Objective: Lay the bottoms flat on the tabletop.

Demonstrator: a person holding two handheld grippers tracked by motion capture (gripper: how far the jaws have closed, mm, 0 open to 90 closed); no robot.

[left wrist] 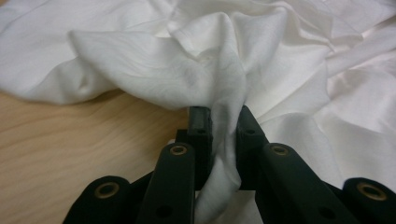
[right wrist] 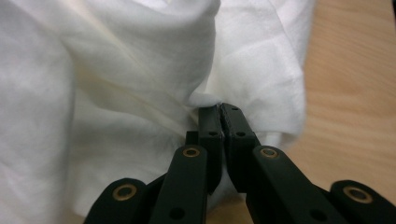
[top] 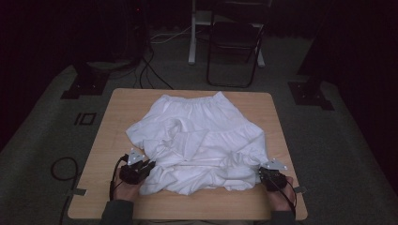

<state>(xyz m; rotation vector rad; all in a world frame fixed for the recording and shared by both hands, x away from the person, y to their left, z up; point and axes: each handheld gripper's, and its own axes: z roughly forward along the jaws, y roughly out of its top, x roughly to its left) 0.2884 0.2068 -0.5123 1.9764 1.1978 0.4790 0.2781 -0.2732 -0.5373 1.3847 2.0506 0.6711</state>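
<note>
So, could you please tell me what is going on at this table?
A person is handling a crumpled white garment on a wooden table with a tool in each hand. The left tool pinches a fold of cloth near the garment's near left corner, and the right tool is clamped on its near right edge.

Black grippers [top: 151, 165] with brass-ringed screw holes, grey top plates, trailing cables, dark sleeves

A wooden table [top: 112, 122] on grey carpet [top: 42, 140] — beyond it, a folding chair [top: 234, 47].
</note>
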